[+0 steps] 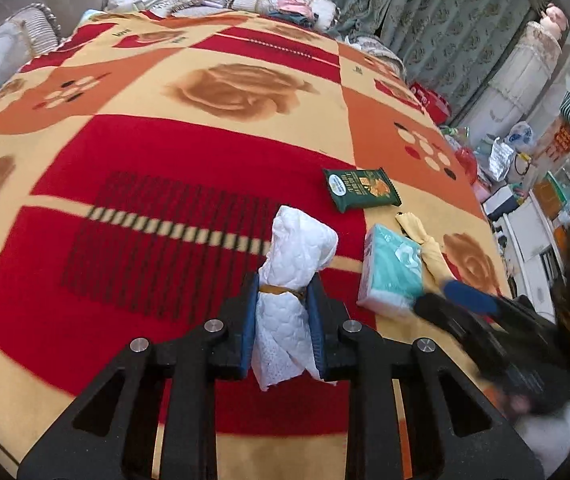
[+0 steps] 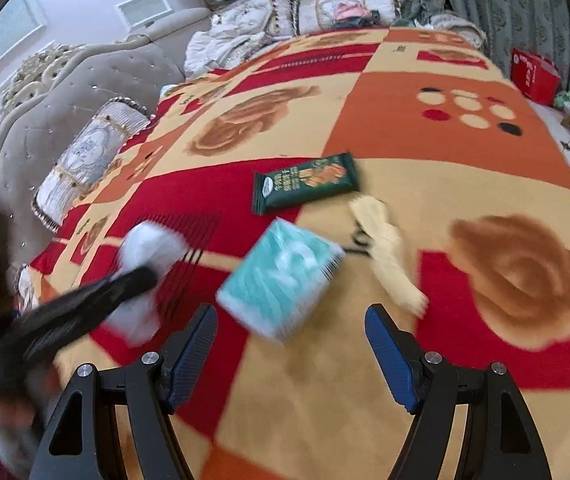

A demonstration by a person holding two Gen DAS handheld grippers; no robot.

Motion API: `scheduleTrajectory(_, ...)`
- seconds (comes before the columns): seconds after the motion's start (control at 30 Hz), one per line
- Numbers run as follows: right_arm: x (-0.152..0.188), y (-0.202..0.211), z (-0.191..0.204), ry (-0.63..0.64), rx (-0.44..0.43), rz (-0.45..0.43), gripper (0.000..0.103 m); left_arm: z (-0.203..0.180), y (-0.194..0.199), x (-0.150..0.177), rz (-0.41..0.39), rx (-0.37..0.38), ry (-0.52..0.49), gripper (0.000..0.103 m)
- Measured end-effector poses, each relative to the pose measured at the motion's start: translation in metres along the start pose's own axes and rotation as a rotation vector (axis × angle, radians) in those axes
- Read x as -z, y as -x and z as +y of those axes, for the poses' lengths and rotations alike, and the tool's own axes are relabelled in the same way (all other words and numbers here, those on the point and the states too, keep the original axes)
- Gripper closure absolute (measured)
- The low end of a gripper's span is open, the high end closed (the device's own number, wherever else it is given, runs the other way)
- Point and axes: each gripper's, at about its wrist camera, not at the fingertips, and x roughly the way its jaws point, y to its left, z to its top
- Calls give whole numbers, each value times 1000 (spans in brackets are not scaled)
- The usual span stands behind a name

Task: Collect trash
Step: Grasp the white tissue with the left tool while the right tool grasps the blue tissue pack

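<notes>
My left gripper [image 1: 283, 296] is shut on a rolled white paper towel [image 1: 297, 256] bound with a brown band, held just above the blanket; it also shows blurred in the right wrist view [image 2: 145, 264]. A teal tissue pack [image 2: 281, 276] lies on the blanket just ahead of my right gripper [image 2: 291, 320], which is open and empty. The pack also shows in the left wrist view [image 1: 391, 270]. A dark green snack wrapper [image 2: 305, 188] lies farther away, also seen in the left wrist view [image 1: 361, 188]. A crumpled yellow wrapper [image 2: 385, 248] lies right of the pack.
Everything lies on a bed with a red, orange and cream blanket [image 1: 165, 160]. Pillows [image 2: 81, 160] and a padded headboard [image 2: 85, 80] are at the left. A red box [image 2: 533, 74] and clutter on the floor [image 1: 525, 160] lie beyond the bed's right edge.
</notes>
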Motion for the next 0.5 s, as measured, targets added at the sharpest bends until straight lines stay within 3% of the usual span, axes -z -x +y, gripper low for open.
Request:
scheduleTrajectory(0.13,-14,-35,11,-15,24,41,28,4,9,8,-8,-16,4,82)
scheduleTrajectory(0.2,-14,-41,19,33,49,10,29,6,9,11,-3,-15,16,82)
scheduleTrajectory(0.23,-13,-43,21,48,52,6,40,7,8,13,1,-14,20,82)
scheduleTrajectory(0.27,-10,-40,21,58,62,-10,45,7,9,15,4,-11,23,82)
scheduleTrajectory(0.5,19,4,8,106,28,-42,47,-11,17,27,-4,22,7,82)
